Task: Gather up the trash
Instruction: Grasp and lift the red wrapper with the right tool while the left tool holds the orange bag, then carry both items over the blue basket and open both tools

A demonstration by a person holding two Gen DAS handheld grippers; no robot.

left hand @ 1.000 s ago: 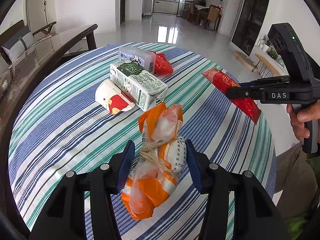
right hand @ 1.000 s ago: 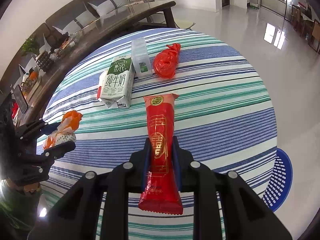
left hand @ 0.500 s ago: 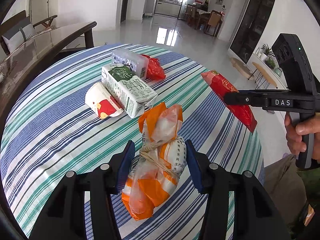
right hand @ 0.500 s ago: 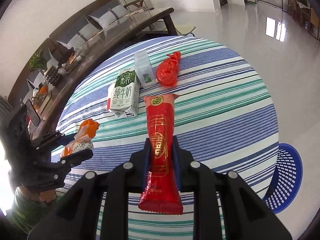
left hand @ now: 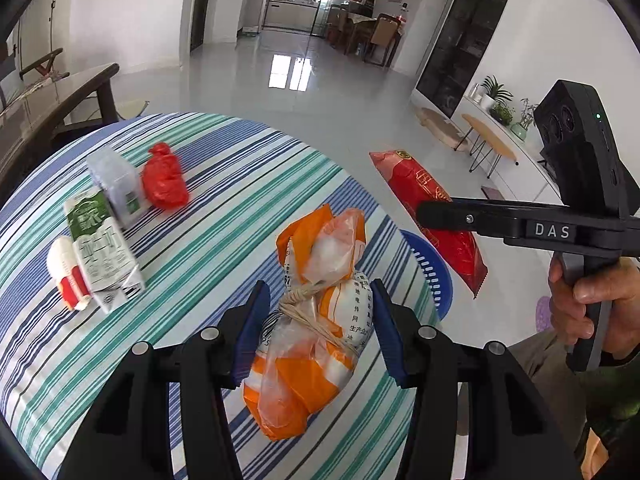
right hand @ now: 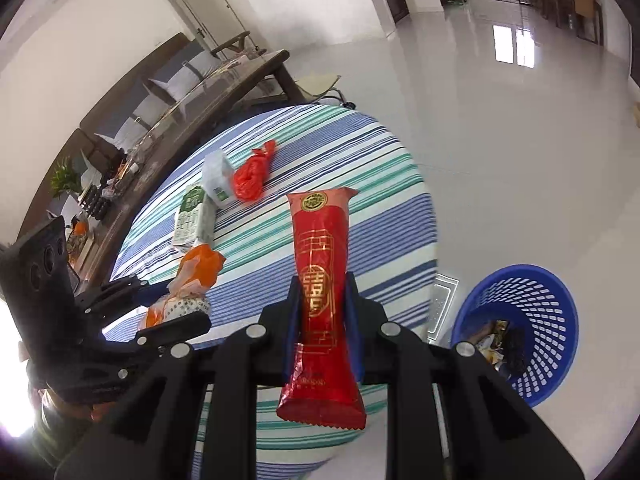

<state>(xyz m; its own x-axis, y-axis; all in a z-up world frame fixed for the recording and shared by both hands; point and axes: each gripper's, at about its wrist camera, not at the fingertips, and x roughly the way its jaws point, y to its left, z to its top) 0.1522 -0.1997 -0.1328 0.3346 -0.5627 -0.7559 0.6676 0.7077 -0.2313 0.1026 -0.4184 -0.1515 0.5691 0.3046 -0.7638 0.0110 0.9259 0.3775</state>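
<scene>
My left gripper (left hand: 320, 326) is shut on an orange and white tied plastic bag (left hand: 316, 320) and holds it above the striped round table (left hand: 224, 208). My right gripper (right hand: 322, 312) is shut on a long red snack packet (right hand: 322, 280), held in the air near the table's edge; the packet also shows in the left wrist view (left hand: 428, 216). A blue trash basket (right hand: 528, 320) with some wrappers inside stands on the floor to the right of the table; part of it shows in the left wrist view (left hand: 430, 268).
On the table lie a green and white milk carton (left hand: 100, 248), a red and white carton (left hand: 66, 272), a clear plastic box (left hand: 116, 184) and a red plastic bag (left hand: 164, 180). A dark wooden table (right hand: 208, 104) and a sofa stand beyond.
Both grippers have lifted and swung right with their loads, towards the table's edge. The blue basket has come into view in both wrist views.
</scene>
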